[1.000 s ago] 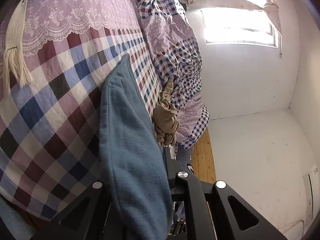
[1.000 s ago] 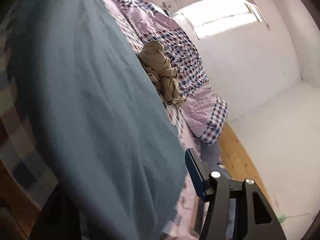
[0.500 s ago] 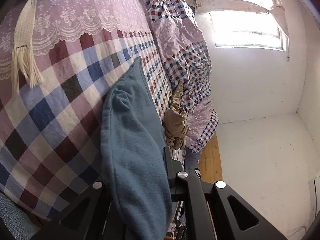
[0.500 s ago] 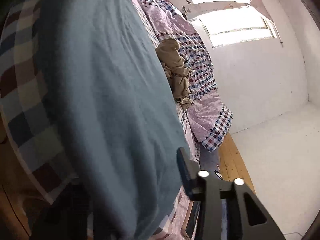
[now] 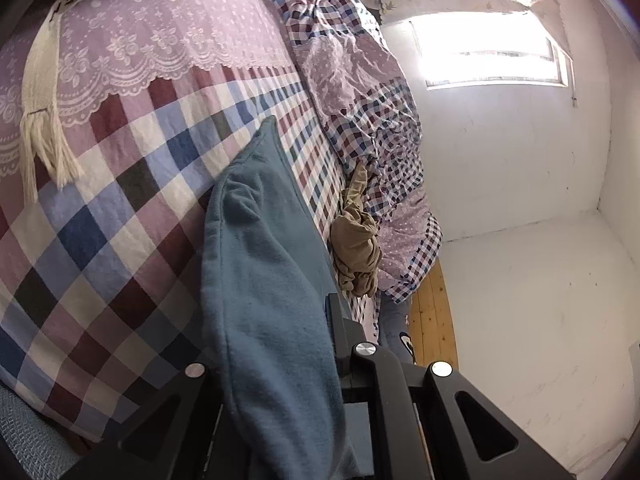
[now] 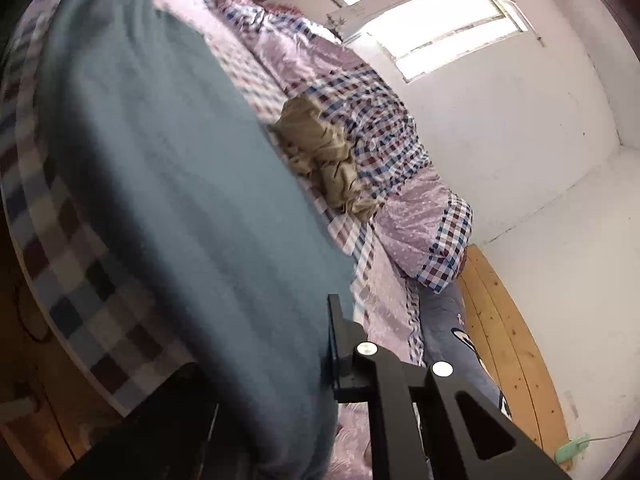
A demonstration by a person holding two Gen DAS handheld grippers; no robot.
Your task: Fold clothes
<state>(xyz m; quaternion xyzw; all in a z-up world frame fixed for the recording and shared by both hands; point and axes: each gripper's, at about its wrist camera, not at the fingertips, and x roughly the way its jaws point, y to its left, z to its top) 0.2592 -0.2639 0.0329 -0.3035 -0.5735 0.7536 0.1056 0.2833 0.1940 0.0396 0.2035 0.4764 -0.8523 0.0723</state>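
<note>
On the far left of my left view, a cream scarf [image 5: 42, 92] with a fringe lies on the lace part of the checked bedsheet [image 5: 100, 216]. It has dark letters on it, but I can read only a piece like "CE". Next comes the blue fleece garment [image 5: 264, 288], stretched over the sheet toward me. My left gripper [image 5: 280, 412] is clenched on its near edge. My right gripper [image 6: 280, 380] is closing on the other near corner [image 6: 256, 352], with the cloth between my jaws. I judge the folding has only begun: the garment is spread out, both near corners are taken, and no fold is made yet. Further right, a crumpled tan garment [image 5: 356, 240] waits beside the rumpled quilt [image 5: 372, 120], not folded at all.
</note>
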